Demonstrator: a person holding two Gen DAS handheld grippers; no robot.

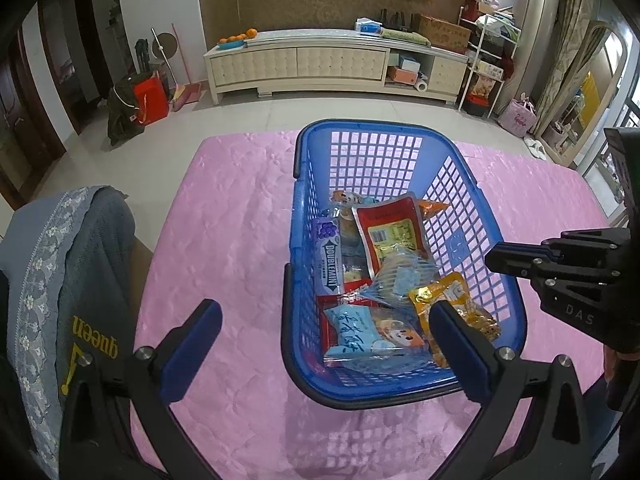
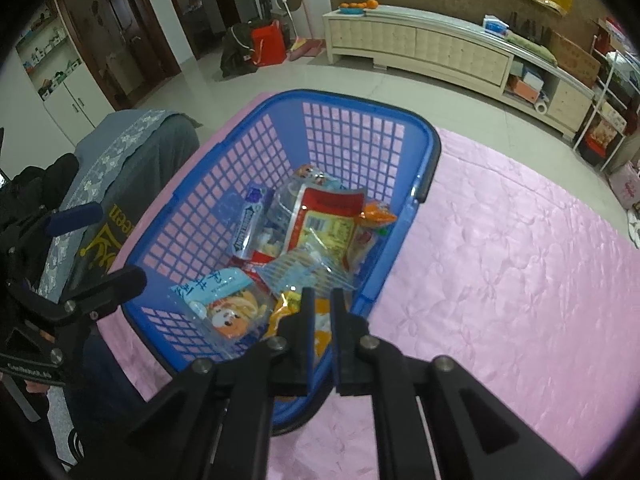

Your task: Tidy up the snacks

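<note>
A blue plastic basket (image 1: 297, 200) (image 2: 429, 148) stands on a pink-covered table and holds several snack packets. Among them are a Doublemint gum pack (image 1: 330, 256) (image 2: 250, 220), a red packet (image 1: 390, 228) (image 2: 324, 216), a light-blue cartoon packet (image 1: 360, 336) (image 2: 224, 300) and a yellow packet (image 1: 444, 292) (image 2: 288, 308). My left gripper (image 1: 325, 308) (image 2: 100, 248) is open wide and straddles the basket's near left wall. One finger is over the cloth, the other by the yellow packet. My right gripper (image 1: 491, 258) (image 2: 322, 294) hovers over the basket's right side, jaws almost together, holding nothing.
A chair with a grey lace-trimmed cover (image 1: 68, 264) (image 2: 120, 148) stands against the table's left edge. The pink cloth (image 1: 224, 240) (image 2: 520, 264) stretches bare to both sides of the basket. Beyond the table are a tiled floor and a long cream cabinet (image 1: 320, 64).
</note>
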